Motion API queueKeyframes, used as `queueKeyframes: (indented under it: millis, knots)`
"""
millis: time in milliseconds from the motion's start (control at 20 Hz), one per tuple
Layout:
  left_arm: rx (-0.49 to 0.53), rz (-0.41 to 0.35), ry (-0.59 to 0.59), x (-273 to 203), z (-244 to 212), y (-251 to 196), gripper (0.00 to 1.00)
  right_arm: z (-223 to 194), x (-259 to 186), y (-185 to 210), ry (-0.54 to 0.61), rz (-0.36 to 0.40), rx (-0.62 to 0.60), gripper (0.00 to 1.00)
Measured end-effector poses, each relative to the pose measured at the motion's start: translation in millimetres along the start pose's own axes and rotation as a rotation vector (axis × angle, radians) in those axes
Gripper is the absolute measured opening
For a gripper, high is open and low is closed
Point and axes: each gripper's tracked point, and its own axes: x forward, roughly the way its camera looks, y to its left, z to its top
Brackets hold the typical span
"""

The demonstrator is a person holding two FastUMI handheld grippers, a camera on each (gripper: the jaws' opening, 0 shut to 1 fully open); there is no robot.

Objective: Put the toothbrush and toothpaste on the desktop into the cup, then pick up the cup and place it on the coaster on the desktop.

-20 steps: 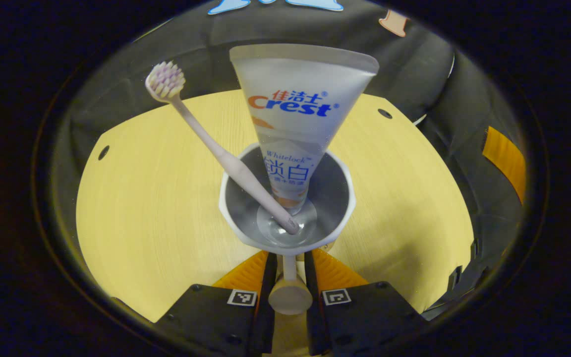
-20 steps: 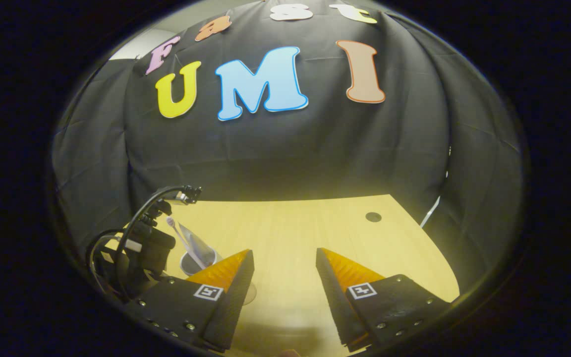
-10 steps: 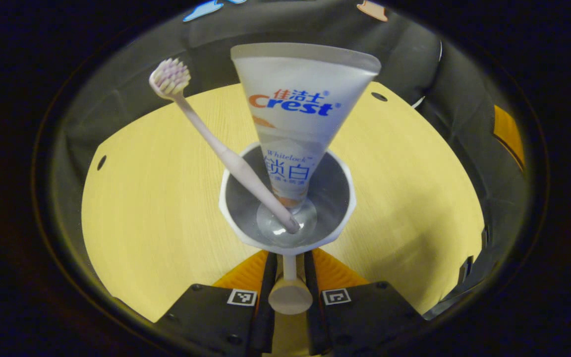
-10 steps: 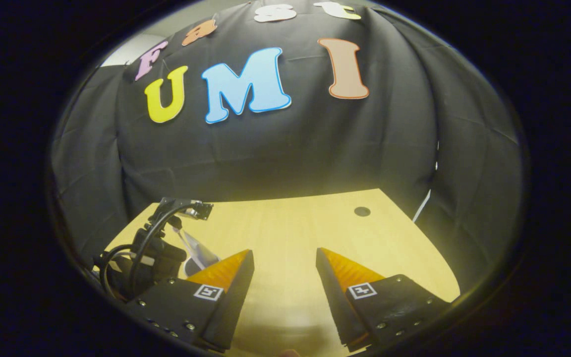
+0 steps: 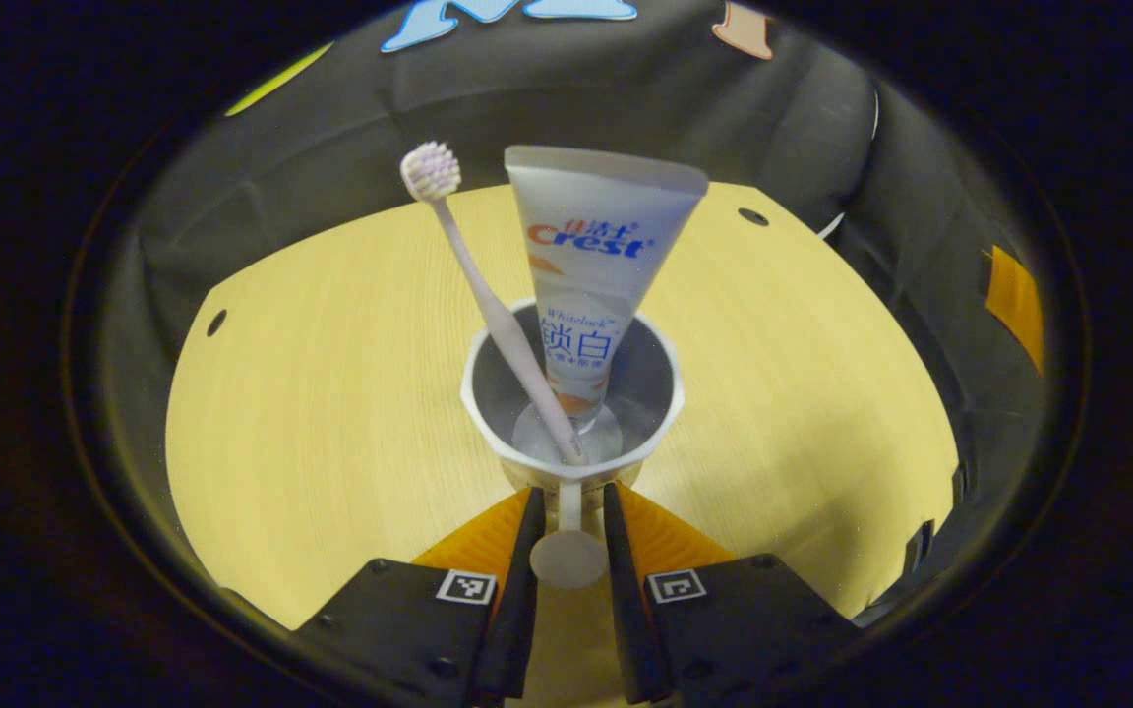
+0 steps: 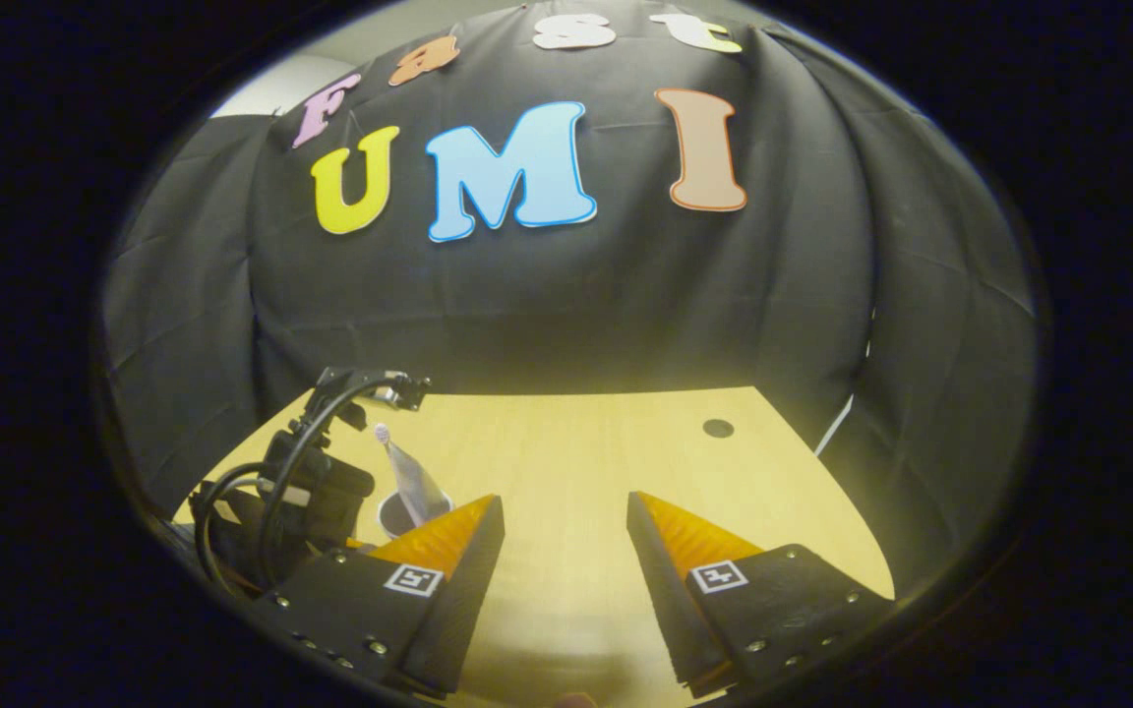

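A white cup stands upright on the wooden desktop, just in front of my left gripper. Its fingers are shut on the cup's handle. A pale toothbrush leans left inside the cup, bristles up. Beside it a white toothpaste tube stands cap down. In the right gripper view the cup, with the tube in it, sits at the lower left, in front of the left gripper's body. My right gripper hangs open over the desktop, holding nothing. What lies under the cup is hidden.
The desktop has small dark holes at the far right and the left; one hole shows ahead of the right gripper. Black cloth walls close the booth behind and at both sides. Bare wood lies left and right of the cup.
The cup has come upright and now sits lower and farther from the left gripper's camera, its handle still between the fingers. The right gripper has barely shifted.
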Motion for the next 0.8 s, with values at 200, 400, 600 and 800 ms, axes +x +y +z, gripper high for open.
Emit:
queueKeyframes:
  millis: [200,400,600,800]
  knots:
    - [-0.054,0.0,-0.132,-40,14,4,0.55,14,-16,8,-0.048,0.018,-0.014,0.76]
    - [-0.121,-0.007,-0.28,-86,27,12,0.6,29,-39,13,-0.106,0.006,-0.051,0.76]
    - [-0.153,0.043,-0.445,-141,46,36,0.73,44,-57,26,-0.161,0.006,-0.068,0.76]
    - [-0.128,0.132,-0.624,-201,65,61,0.87,59,-63,45,-0.215,0.004,-0.114,0.76]
